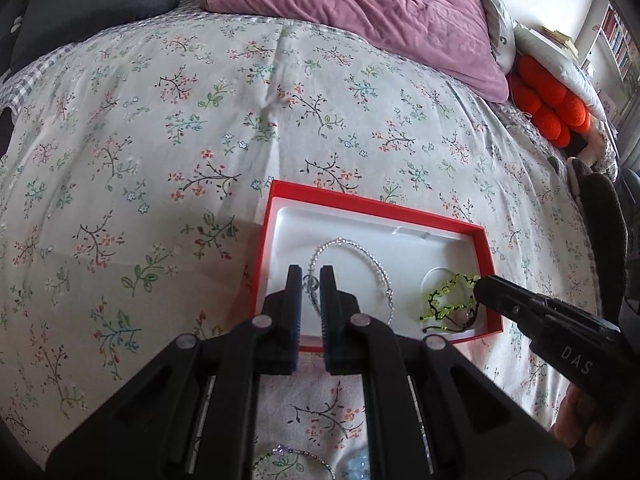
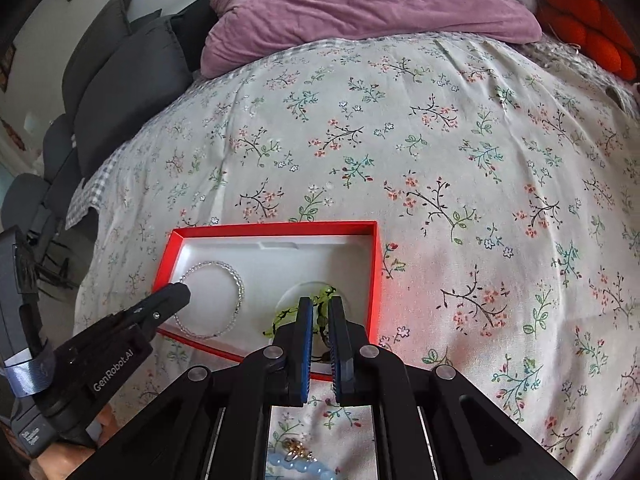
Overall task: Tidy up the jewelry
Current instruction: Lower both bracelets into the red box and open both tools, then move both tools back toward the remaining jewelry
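Observation:
A red box (image 1: 376, 204) (image 2: 276, 226) with a white insert lies on the flowered bedspread. In its left part lies a clear bead bracelet (image 1: 360, 250) (image 2: 236, 276). My left gripper (image 1: 310, 274) (image 2: 182, 290) is shut on that bracelet's near edge, and a small charm shows between the fingers. In the right part lies a green bracelet (image 1: 440, 300) (image 2: 280, 316) with dark cord. My right gripper (image 2: 321, 304) (image 1: 480, 284) is shut on its strands, low inside the box.
More jewelry lies on the bedspread near me: a pale blue bead bracelet (image 2: 296, 466) (image 1: 360, 466), a gold piece (image 2: 298, 448) and a thin silver bracelet (image 1: 296, 456). A purple pillow (image 1: 360, 8), grey pillows (image 2: 128, 92) and an orange cushion (image 1: 552, 104) lie far back.

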Demonstrator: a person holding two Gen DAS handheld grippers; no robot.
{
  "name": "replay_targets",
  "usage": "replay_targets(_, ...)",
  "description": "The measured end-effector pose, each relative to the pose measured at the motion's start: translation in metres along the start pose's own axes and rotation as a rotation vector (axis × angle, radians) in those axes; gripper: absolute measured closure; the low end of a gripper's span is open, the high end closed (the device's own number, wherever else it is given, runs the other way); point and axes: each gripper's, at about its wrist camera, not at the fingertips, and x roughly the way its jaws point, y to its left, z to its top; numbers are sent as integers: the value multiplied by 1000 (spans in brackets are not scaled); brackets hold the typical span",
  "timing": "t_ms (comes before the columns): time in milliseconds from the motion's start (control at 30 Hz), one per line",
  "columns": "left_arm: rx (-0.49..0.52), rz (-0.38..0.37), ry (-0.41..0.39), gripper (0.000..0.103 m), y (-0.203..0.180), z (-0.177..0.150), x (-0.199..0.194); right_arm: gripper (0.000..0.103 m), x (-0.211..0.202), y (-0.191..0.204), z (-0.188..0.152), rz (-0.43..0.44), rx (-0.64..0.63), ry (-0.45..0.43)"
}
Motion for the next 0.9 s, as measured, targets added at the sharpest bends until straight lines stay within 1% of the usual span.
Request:
replay_targets(33, 6, 4, -6, 93, -1, 1, -2, 94, 0, 0, -1, -3, -2, 0)
replay_targets(67, 15, 8, -11, 93, -3, 1, -3, 91, -1, 0, 0, -5, -4, 1)
replay_targets(100, 27, 15, -11, 89, -6, 1, -5, 90, -2, -1, 0, -6, -4, 6)
replay_targets(133, 38, 18, -10, 83, -8, 0, -6, 90, -3, -2, 0, -6, -4, 10)
replay_targets(167, 47, 24, -9, 78, -10, -1, -8, 89, -5, -3, 0, -5, -4, 11)
replay_targets(200, 55, 30, -8, 70, -12, -3, -9, 88, -8, -4, -1, -6, -3, 11)
replay_targets(233, 63, 35, -6, 65, -14, -4, -11, 88, -11, -4, -1, -8, -2, 9)
replay_targets(267, 69, 39, -4, 62, -15, -5, -13, 86, -14, -5, -1, -12, -3, 7)
replay_targets(333, 79, 47, -6, 51, -18, -7, -18, 83, -21, -5, -3, -15, -6, 0)
replay_targets(367, 84, 51, -9, 48, -19, -9, -21, 79, -24, -6, -3, -14, -7, -2)
replay_targets(433, 92, 62, -16, 38, -21, -11, -27, 74, -31, -6, -5, -11, -9, -8)
replay_targets(467, 98, 64, -16, 36, -22, -13, -30, 67, -34, -7, -6, -13, -7, -12)
replay_targets(500, 102, 65, -13, 31, -21, -15, -32, 53, -38, -8, -8, -18, -1, -17)
replay_targets(533, 104, 70, -6, 27, -21, -17, -33, 43, -42, -10, -9, -23, 8, -25)
replay_targets(567, 104, 78, 2, 26, -20, -19, -33, 31, -47, -12, -11, -24, 18, -38)
replay_targets(633, 105, 91, 19, 25, -18, -24, -33, 31, -54, -15, -13, -27, 21, -46)
replay_targets(767, 114, 115, 48, 21, -14, -36, -36, 31, -61, -21, -19, -25, 33, -35)
replay_targets(833, 118, 123, 78, 20, -11, -42, -36, 30, -62, -23, -24, -29, 37, -20)
replay_targets(900, 114, 123, 109, 20, -6, -48, -37, 28, -62, -24, -29, -34, 31, -5)
